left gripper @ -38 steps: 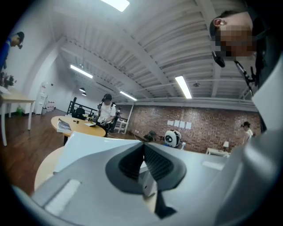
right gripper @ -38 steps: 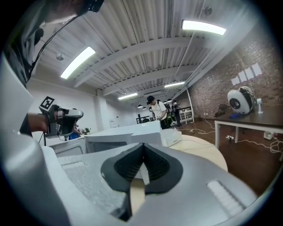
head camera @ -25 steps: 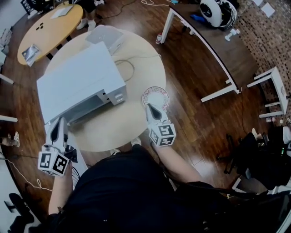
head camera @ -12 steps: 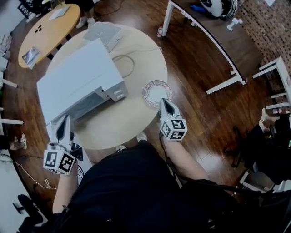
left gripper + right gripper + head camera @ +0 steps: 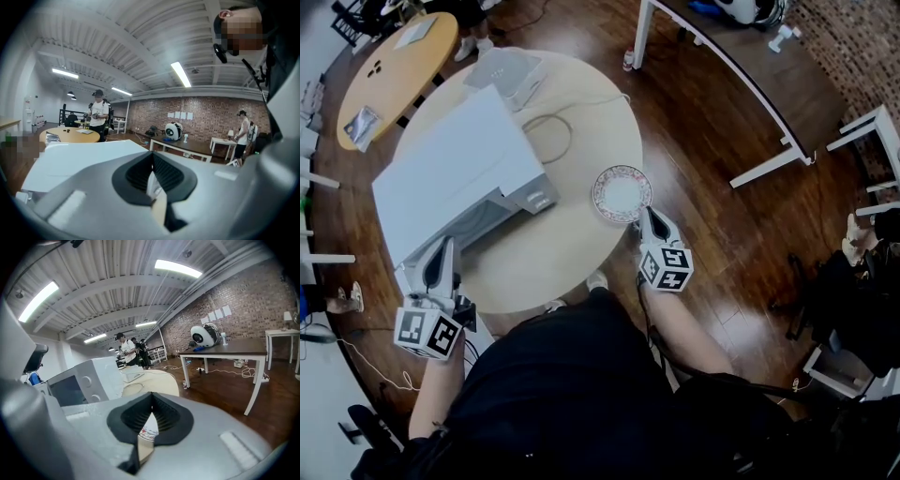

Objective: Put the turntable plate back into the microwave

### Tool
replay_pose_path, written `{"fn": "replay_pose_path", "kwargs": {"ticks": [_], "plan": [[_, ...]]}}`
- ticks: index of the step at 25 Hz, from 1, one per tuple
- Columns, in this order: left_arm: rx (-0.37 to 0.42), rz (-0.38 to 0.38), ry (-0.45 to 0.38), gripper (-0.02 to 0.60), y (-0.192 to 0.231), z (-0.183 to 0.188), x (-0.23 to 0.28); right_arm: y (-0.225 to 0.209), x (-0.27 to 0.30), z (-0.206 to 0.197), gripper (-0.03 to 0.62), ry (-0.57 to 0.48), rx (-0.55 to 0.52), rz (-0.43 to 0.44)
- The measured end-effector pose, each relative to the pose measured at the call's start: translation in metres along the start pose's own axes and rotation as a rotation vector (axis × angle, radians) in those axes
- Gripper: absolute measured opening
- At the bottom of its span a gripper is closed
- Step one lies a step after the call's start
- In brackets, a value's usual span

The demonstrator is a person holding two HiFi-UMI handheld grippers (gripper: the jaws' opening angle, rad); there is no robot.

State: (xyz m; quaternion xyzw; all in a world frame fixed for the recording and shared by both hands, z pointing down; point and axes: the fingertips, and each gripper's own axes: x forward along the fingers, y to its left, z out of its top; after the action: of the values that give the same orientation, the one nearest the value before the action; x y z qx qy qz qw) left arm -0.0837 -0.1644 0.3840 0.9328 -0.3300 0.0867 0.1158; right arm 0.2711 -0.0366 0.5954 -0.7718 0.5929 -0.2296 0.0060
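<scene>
The turntable plate [image 5: 622, 194], white with a patterned rim, lies on the round beige table [image 5: 534, 262] near its right edge. To its left stands the white microwave [image 5: 455, 169], its door looking closed. My right gripper [image 5: 644, 213] is shut and empty, its tip just off the plate's near right rim. In the right gripper view the plate [image 5: 149, 431] shows just beyond the right gripper [image 5: 151, 406], with the microwave [image 5: 89, 376] to the left. My left gripper [image 5: 445, 246] is shut and empty at the microwave's front left corner. The left gripper [image 5: 151, 153] looks along the microwave's top [image 5: 79, 159].
A grey flat device [image 5: 508, 70] and a looped cable [image 5: 548, 127] lie on the table behind the microwave. A second round wooden table [image 5: 394, 56] stands far left, a dark desk [image 5: 741, 66] far right, a white stool [image 5: 872, 131] at right. People stand in the background.
My right gripper has shifted right, from below the plate to its near right rim. My left gripper has slid a little right along the microwave's front. Both stay shut.
</scene>
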Motion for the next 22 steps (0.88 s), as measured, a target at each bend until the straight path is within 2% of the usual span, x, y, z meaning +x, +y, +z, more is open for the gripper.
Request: {"fn": "replay_pose_path", "kwargs": {"ticks": [3,10,22], "plan": [[0.008,-0.008,0.011,0.003,-0.005,0.002,0.009,-0.007,0.002,-0.003,0.002,0.003,0.026,0.001],[0.015,0.003,0.044,0.003,-0.012,-0.003,0.022,-0.025,0.012,-0.019,0.002,0.093,0.023,-0.025],[0.003,0.049,0.077,0.003,-0.009,-0.007,0.025,-0.046,0.039,-0.041,0.003,0.187,-0.016,-0.066]]}}
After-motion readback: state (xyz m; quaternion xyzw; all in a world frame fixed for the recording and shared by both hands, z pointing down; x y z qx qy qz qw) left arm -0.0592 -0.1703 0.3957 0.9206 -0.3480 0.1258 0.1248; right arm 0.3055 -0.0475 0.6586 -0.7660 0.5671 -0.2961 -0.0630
